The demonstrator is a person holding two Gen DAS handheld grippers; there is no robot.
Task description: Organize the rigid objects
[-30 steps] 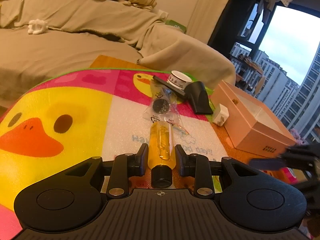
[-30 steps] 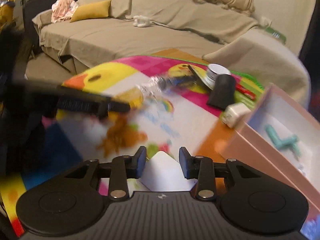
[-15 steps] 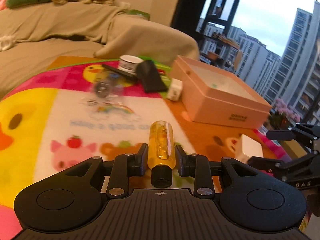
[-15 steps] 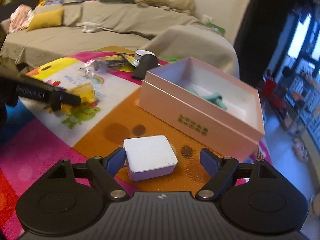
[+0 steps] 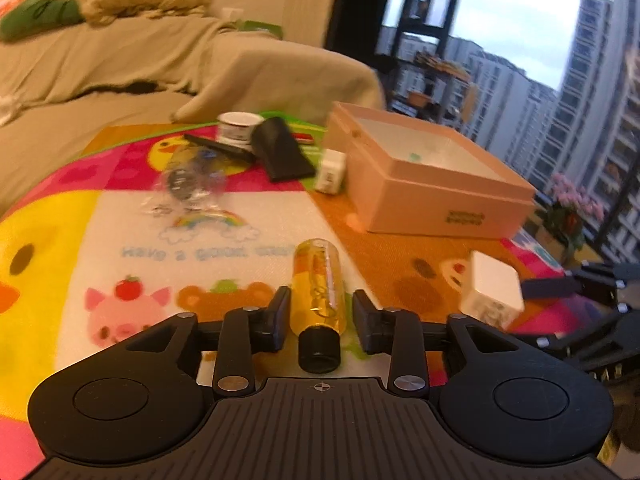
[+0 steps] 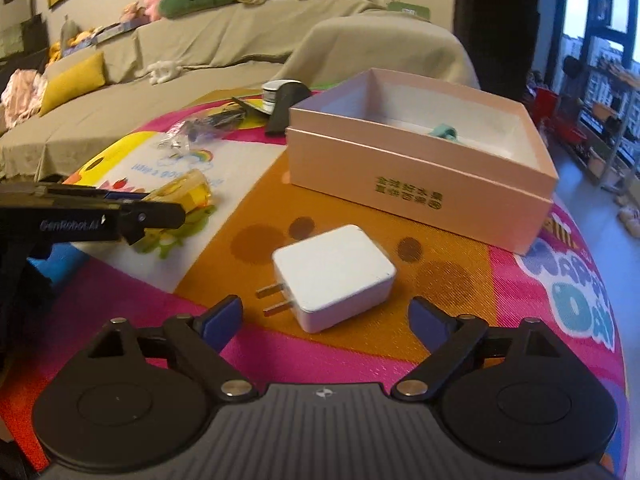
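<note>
My left gripper [image 5: 320, 316] has its jaws slightly parted around a yellow bottle with a black cap [image 5: 318, 292]; small gaps show on both sides. The bottle lies on the mat. My right gripper [image 6: 326, 316] is wide open, just behind a white plug adapter [image 6: 334, 280] lying flat on the orange patch of the mat. The adapter [image 5: 492, 294] also shows in the left wrist view. An open pink box [image 6: 420, 168] stands beyond it with a teal item [image 6: 442, 133] inside.
A colourful play mat [image 5: 60, 248] covers the table. At the far side lie a clear bag [image 5: 188, 184], a black wedge [image 5: 280, 148], a round tin [image 5: 238, 126] and a small white cube [image 5: 331, 171]. A beige sofa [image 6: 200, 60] runs behind.
The left gripper's jaws have opened off the yellow bottle, which now rests on the mat. The right gripper has opened wider and let go of the white adapter, which now lies on the mat.
</note>
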